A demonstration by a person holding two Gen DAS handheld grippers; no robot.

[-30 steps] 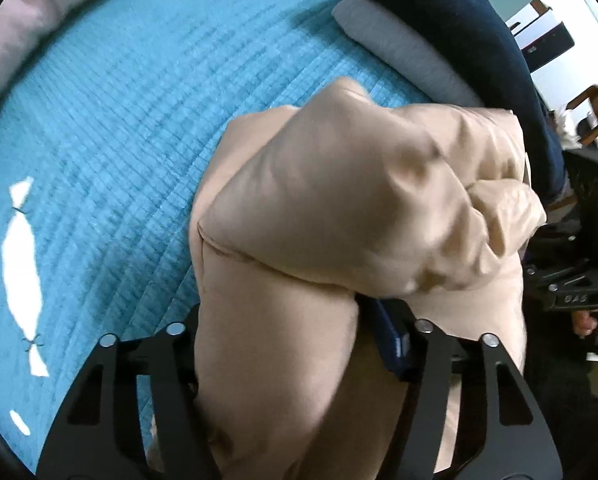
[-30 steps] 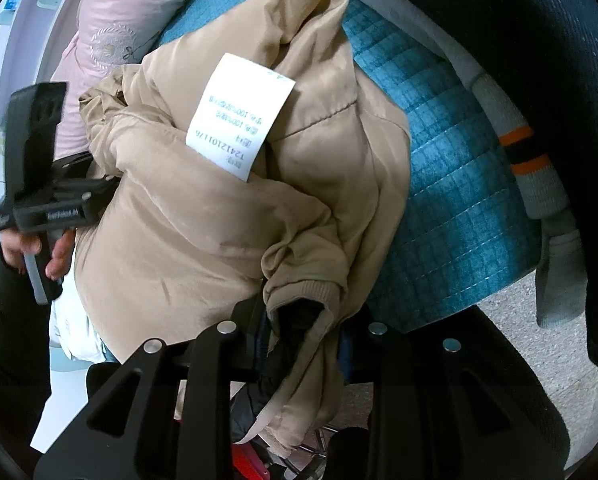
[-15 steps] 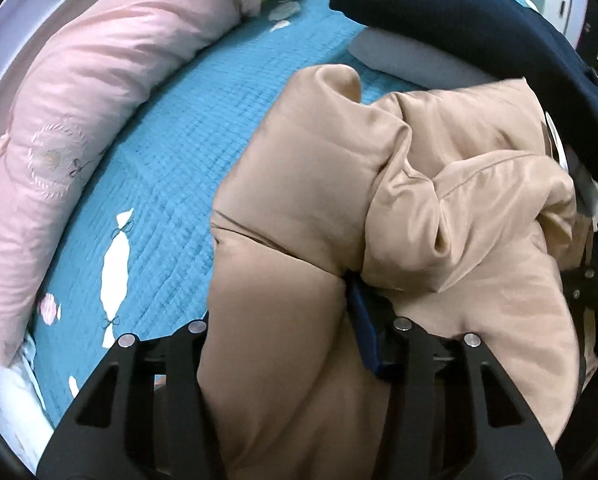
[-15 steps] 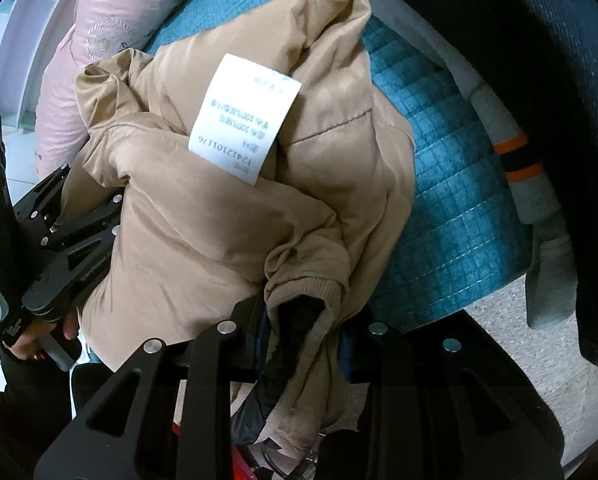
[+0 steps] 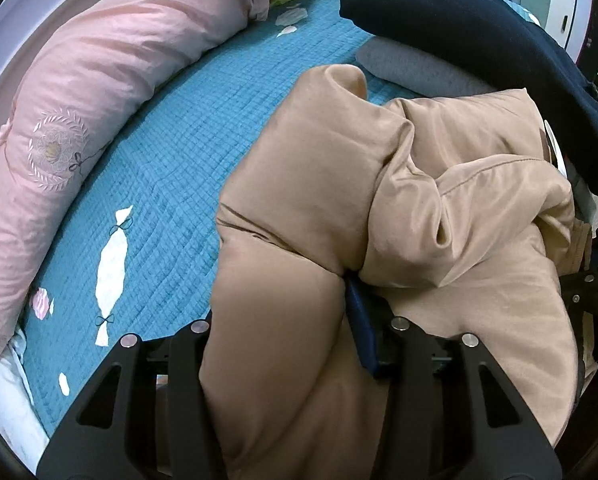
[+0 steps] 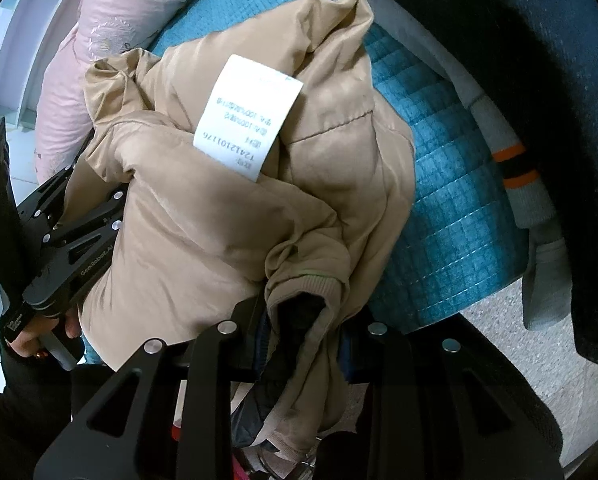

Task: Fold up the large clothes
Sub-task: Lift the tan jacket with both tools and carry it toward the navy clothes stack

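A bulky tan jacket lies bunched on the teal quilt, its white care label facing up. My left gripper is shut on a thick fold of the jacket's near edge; fabric hides its left finger, while the blue pad of the right finger presses the cloth. My right gripper is shut on the jacket's ribbed cuff, which hangs over the bed's edge. In the right wrist view the left gripper grips the jacket's left side, held by a person's hand.
A long pink pillow runs along the left of the teal quilt. A dark navy garment and a grey one lie behind the jacket. A grey sleeve with orange stripes hangs over speckled floor.
The left gripper tilted up, bringing the pink pillow into view, and its jaws narrowed on the jacket fold. In the right wrist view it swung in against the jacket's left side. The right gripper stayed put.
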